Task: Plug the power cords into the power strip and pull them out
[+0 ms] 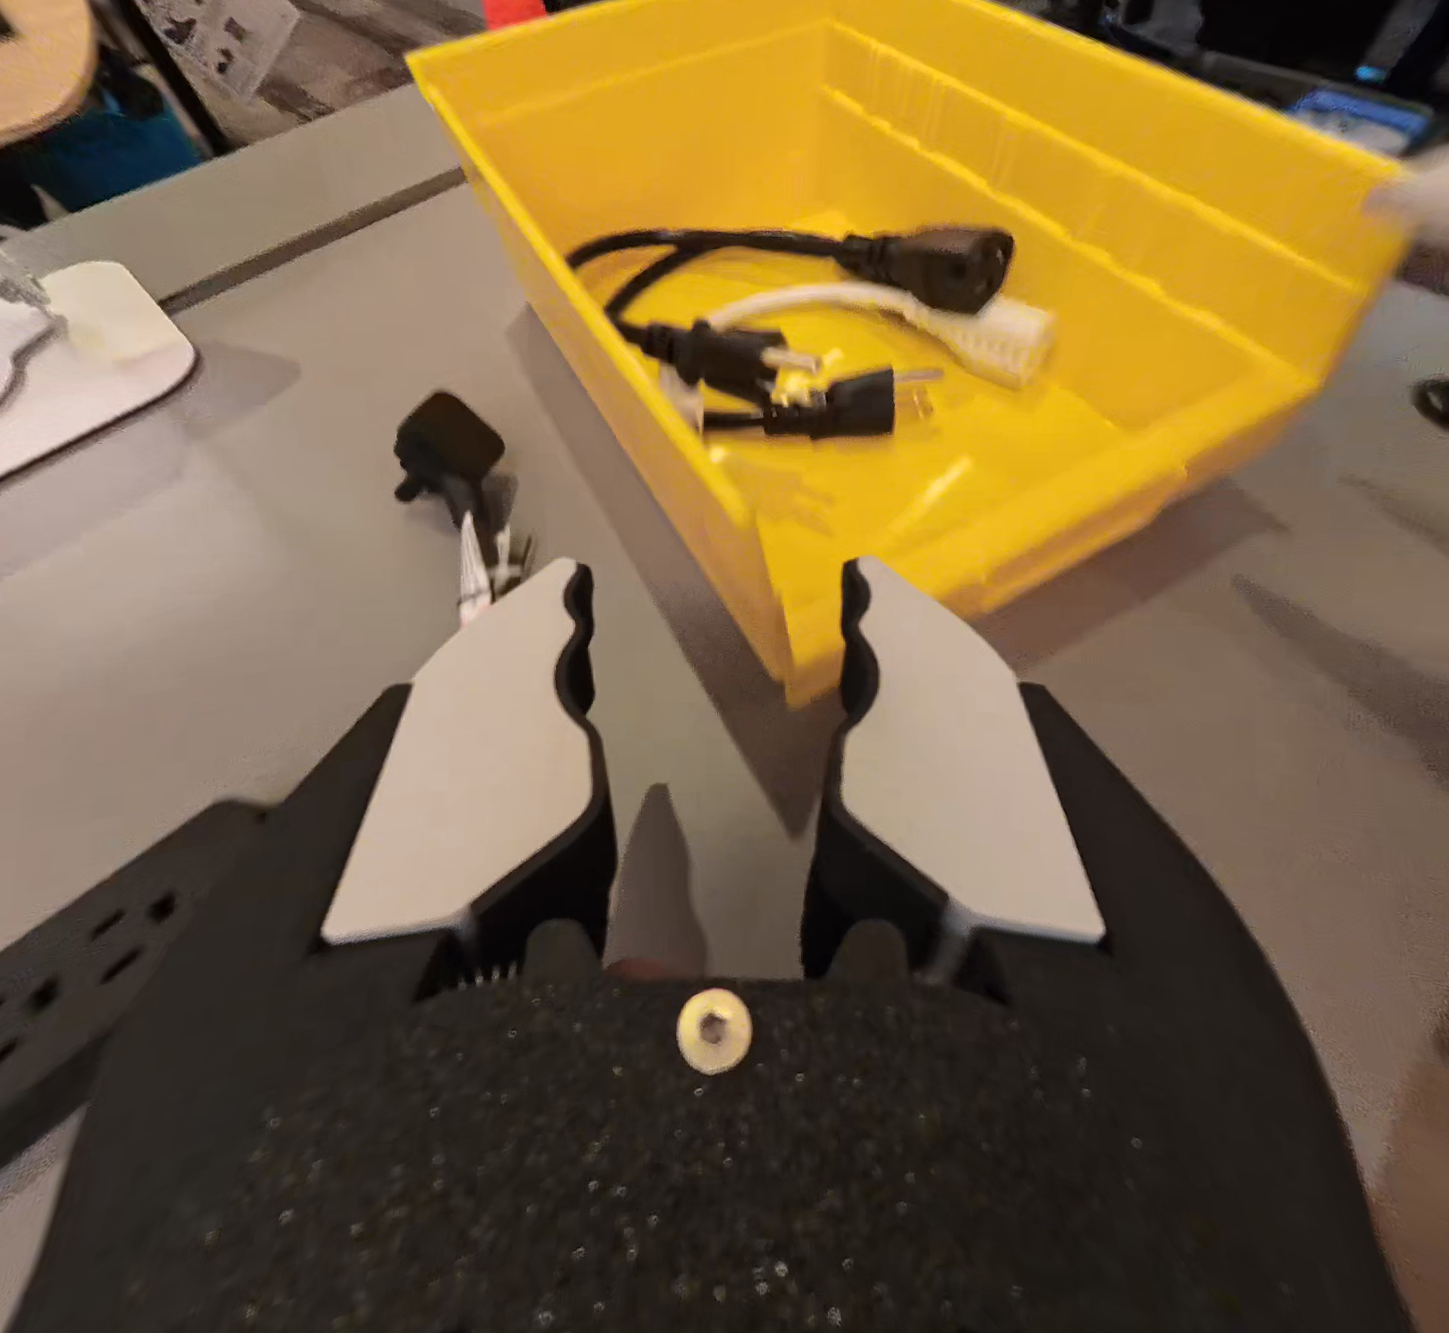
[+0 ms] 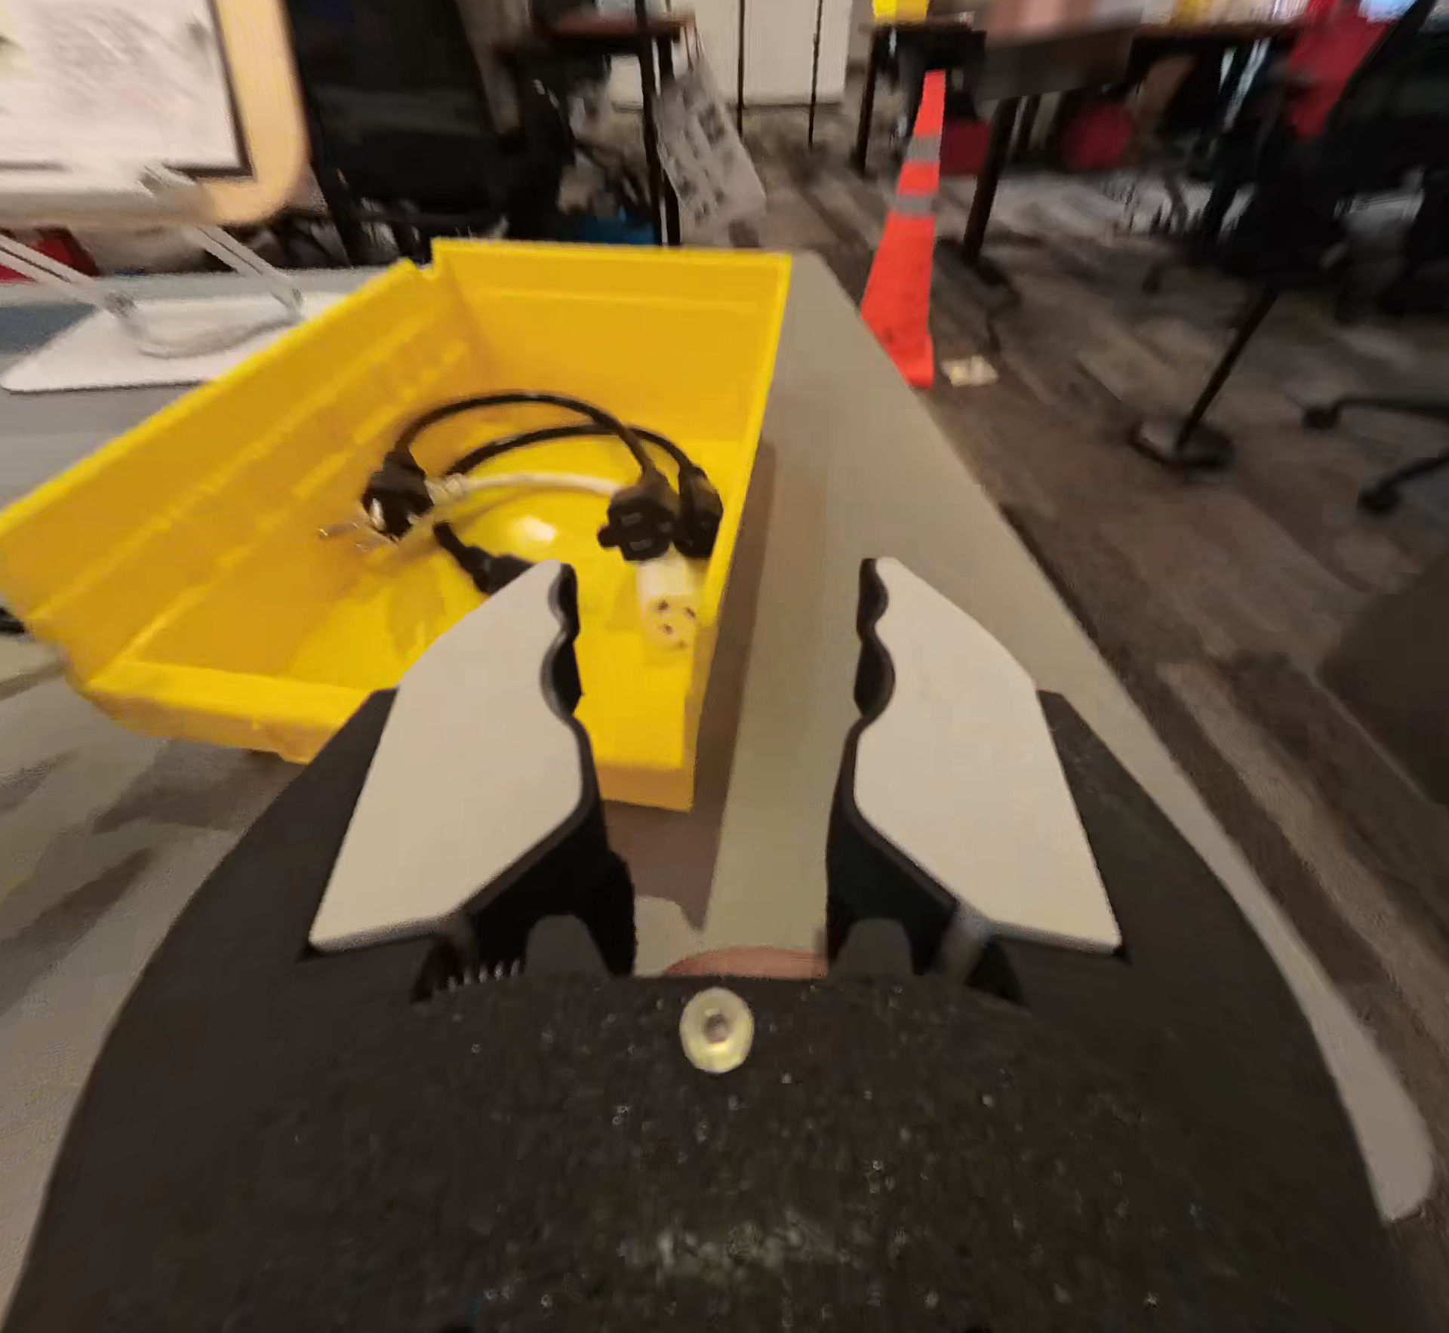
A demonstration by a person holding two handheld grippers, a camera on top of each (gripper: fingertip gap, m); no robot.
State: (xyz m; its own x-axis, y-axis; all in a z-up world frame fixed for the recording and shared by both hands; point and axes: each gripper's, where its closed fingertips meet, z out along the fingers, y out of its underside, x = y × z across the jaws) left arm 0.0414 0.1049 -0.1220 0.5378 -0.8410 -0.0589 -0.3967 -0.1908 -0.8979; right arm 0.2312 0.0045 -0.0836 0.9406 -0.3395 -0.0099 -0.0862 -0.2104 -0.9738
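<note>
I held the left gripper (image 1: pixel 712 574) and right gripper (image 2: pixel 717 574) with jaws released, empty. Short black and white power cords (image 1: pixel 784 346) lay inside the yellow plastic bin (image 1: pixel 690 119) near the grey bench's (image 1: pixel 235 589) far edge.

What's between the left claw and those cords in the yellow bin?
In the left wrist view, only bare grey table and the yellow bin wall separate the left gripper from the cords.

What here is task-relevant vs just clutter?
Job:
- black power cords and white cord in the yellow bin
- black power strip, lower left
- black flat plug on the table
- left gripper and right gripper, both open and empty

Lying about:
- orange cone
- white pad
</note>
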